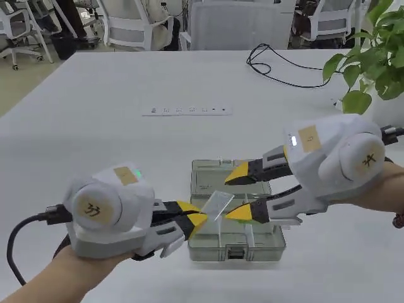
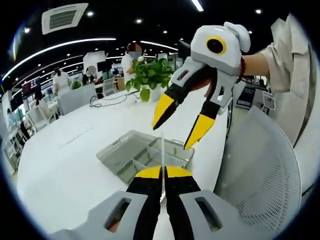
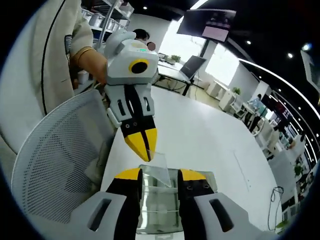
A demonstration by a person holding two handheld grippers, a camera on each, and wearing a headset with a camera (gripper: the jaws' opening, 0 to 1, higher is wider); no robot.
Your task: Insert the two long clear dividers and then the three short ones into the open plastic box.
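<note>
The open grey plastic box [image 1: 208, 173] lies on the white table, with clear walls standing inside it. Just above it, my left gripper [image 1: 197, 219] is shut on a short clear divider [image 1: 218, 205], which tilts up to the right. In the left gripper view the divider [image 2: 161, 147] is edge-on between my shut jaws [image 2: 161, 172], over the box [image 2: 120, 152]. My right gripper [image 1: 232, 197] is open, its yellow tips standing above and below the divider's free end. In the right gripper view the divider [image 3: 162, 172] sits between my open jaws [image 3: 161, 176], held by the left gripper [image 3: 141, 145].
A white power strip [image 1: 187, 110] lies mid-table and a black cable [image 1: 278, 63] loops at the back right. A potted plant [image 1: 372, 57] stands at the right edge. Office chairs line the far side, and a white mesh chair [image 2: 260, 165] stands near the table.
</note>
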